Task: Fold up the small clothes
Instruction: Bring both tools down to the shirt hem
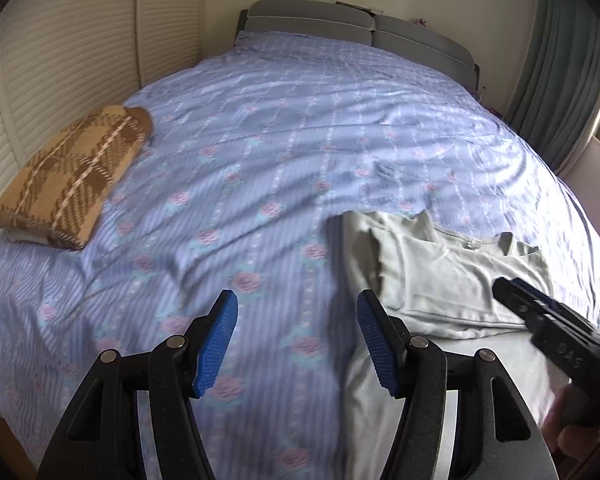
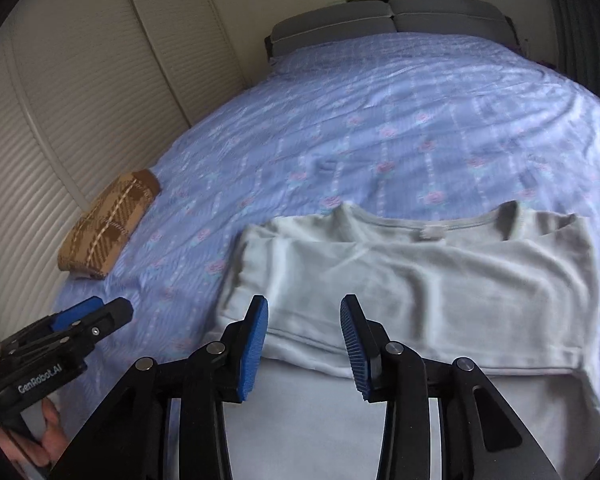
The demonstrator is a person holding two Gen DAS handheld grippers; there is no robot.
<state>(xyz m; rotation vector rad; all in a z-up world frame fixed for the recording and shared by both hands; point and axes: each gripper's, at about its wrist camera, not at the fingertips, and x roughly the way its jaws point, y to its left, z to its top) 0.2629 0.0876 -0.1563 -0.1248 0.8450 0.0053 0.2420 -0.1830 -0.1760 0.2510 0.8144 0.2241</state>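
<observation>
At 6 o'clock on the floral bedsheet (image 2: pixel 380 100) the pale green T-shirt (image 2: pixel 420 280) is laid half-folded; left gripper (image 1: pixel 296 344) and right gripper (image 2: pixel 304 344) are spread empty. Probably best grabbed at both hem corners, kept level.

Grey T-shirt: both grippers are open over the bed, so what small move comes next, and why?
Probably lower the right gripper onto the near folded edge of the grey T-shirt and close on it. Its jaws stand open and empty just above that edge, and the shirt looks only partly folded, sleeves in and collar showing. The left gripper is open over bare bedsheet, left of the shirt.
</observation>
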